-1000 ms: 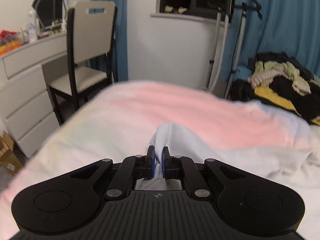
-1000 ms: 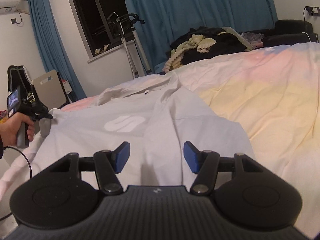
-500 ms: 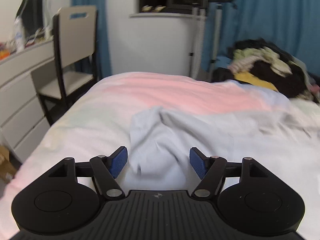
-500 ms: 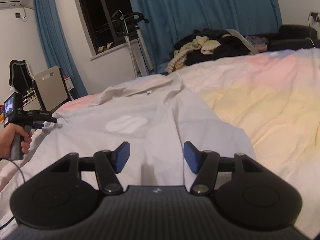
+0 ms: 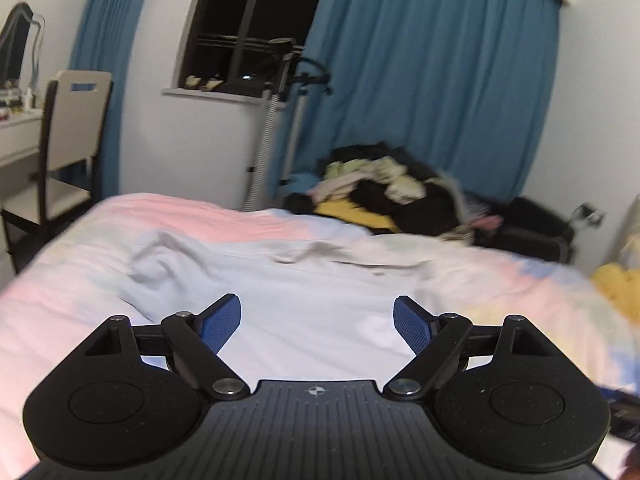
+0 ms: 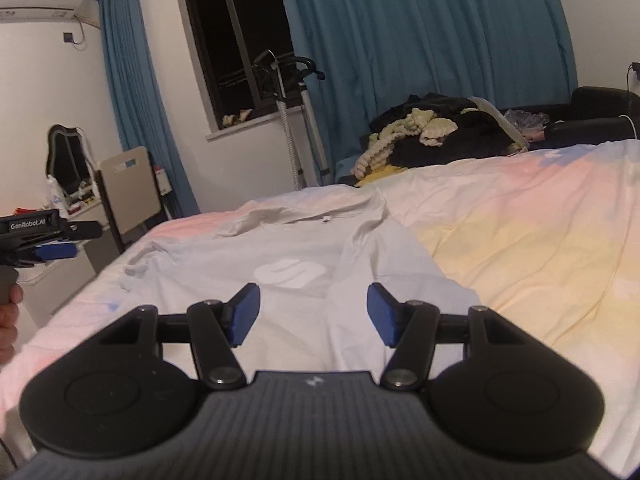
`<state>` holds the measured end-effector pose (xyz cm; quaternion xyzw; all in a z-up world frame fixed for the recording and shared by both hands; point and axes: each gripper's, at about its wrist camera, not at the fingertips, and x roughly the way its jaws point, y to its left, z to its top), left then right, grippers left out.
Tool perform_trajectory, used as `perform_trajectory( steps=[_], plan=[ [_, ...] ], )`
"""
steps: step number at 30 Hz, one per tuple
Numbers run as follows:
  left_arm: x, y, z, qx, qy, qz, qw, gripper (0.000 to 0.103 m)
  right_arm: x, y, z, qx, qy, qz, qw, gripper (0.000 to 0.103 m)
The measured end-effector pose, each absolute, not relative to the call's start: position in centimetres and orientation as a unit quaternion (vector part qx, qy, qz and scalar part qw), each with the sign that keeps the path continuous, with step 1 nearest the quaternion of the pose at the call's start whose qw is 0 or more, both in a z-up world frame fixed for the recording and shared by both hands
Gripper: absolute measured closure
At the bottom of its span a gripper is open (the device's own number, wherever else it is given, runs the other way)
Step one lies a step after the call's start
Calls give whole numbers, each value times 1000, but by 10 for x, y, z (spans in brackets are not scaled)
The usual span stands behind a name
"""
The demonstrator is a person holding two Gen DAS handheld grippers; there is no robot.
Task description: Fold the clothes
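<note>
Left wrist view: the left gripper [image 5: 317, 322] hangs over the bed with its jaws opening, blue pads wide apart and nothing between them. Beyond it the white T-shirt [image 5: 304, 280] lies spread on the pastel bedspread [image 5: 520, 292], its left edge bunched into a rumpled sleeve [image 5: 160, 264] near the left edge of the bed. Past that edge stand a chair [image 5: 72, 128] and a white dresser [image 5: 16, 140]. Behind the far edge of the bed a pile of clothes [image 5: 384, 192] sits in front of the blue curtain [image 5: 432, 92]. The picture is blurred.

Right wrist view: the right gripper [image 6: 313, 314] is released, jaws parted over the shirt's lower part and clear of the cloth. The shirt's pale logo [image 6: 290, 272] lies just ahead of the pads, and the collar [image 6: 312, 216] points to the far edge. To the right the bedspread is bare and wide. At the left border the left gripper is held off the bed's side by a hand [image 6: 8, 320].
</note>
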<state>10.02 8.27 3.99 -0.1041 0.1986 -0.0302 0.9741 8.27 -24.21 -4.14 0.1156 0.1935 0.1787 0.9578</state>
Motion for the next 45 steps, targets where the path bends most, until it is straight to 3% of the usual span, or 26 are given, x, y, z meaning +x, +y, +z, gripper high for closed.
perform_trajectory(
  steps=[7,16,19,21,25,27,45],
  plan=[
    [61,51,12,-144,192,-44,970,13,61,-239,-41,88,195,183,960,41],
    [50,48,-5,-120,202,-36,971,11,58,-235,-42,83,183,179,963,41],
    [49,45,-7,-111,206,-39,972,10,57,-233,-44,79,180,176,965,34],
    [49,44,-8,-108,207,-41,971,10,57,-232,-44,79,177,173,966,20],
    [48,39,-10,-103,212,-44,971,9,60,-231,-46,82,180,178,964,12],
    [45,36,-11,-98,213,-40,971,9,61,-230,-48,85,184,178,963,0],
    [37,10,-17,-57,218,-52,973,7,65,-231,-53,103,194,169,961,0]
  ],
)
